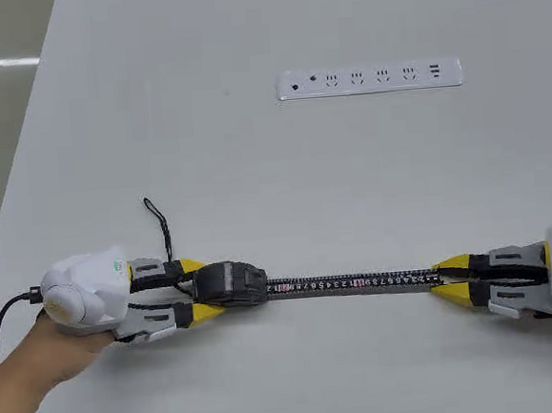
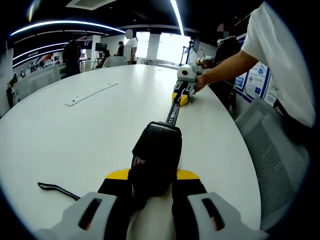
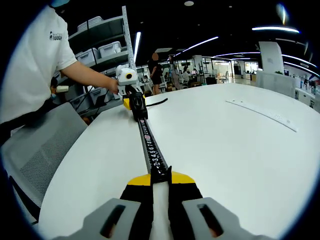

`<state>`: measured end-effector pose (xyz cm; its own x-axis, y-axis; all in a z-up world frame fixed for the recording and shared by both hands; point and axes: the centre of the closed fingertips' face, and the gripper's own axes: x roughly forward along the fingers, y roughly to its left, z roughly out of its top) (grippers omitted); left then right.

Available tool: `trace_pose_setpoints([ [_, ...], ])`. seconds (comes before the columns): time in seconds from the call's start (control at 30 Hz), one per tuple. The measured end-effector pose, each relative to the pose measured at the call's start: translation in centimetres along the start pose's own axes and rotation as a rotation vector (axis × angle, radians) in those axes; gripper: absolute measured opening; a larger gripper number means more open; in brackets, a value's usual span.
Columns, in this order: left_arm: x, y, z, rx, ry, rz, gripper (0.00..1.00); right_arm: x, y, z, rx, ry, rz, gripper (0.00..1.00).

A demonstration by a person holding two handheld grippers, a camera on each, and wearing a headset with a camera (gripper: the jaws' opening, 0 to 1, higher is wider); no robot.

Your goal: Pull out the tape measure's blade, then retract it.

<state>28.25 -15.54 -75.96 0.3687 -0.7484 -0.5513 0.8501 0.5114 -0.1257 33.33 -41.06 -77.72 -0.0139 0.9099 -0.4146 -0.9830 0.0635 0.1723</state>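
Black plastic tape-measure case (image 1: 229, 284) clamped in left hand-held gripper (image 1: 204, 289); dark numbered blade (image 1: 358, 282) pinched by right hand-held gripper (image 1: 444, 277). Risk: whipping snap-back on loose pinch.

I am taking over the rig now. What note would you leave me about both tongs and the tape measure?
Left tongs: shut on the tape measure case, which sits on the white table.
Right tongs: shut on the tip of the blade.
The blade lies stretched along the table between the two tongs. The case's strap lies loose behind it.
Done: the blade is pulled out.
Left: retract it, probably by guiding the right tongs back toward the case.
The power strip lies far off, out of the way.
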Motion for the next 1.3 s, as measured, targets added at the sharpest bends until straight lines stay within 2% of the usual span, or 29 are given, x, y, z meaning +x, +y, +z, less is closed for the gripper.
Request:
trace_pose_setpoints([
  [0.43, 0.1, 0.1, -0.1, -0.001, 0.004, 0.000, 0.26, -2.2, -0.2, -0.7, 0.018, -0.006, -0.010, 0.07],
  [1.2, 0.2, 0.2, -0.2, -0.010, -0.001, -0.006, 0.27, -1.5, -0.5, -0.5, 0.035, -0.002, -0.032, 0.10],
  [1.3, 0.2, 0.1, -0.1, 0.000, 0.008, -0.007, 0.27, -1.5, -0.4, -0.5, 0.012, 0.006, -0.027, 0.10],
])
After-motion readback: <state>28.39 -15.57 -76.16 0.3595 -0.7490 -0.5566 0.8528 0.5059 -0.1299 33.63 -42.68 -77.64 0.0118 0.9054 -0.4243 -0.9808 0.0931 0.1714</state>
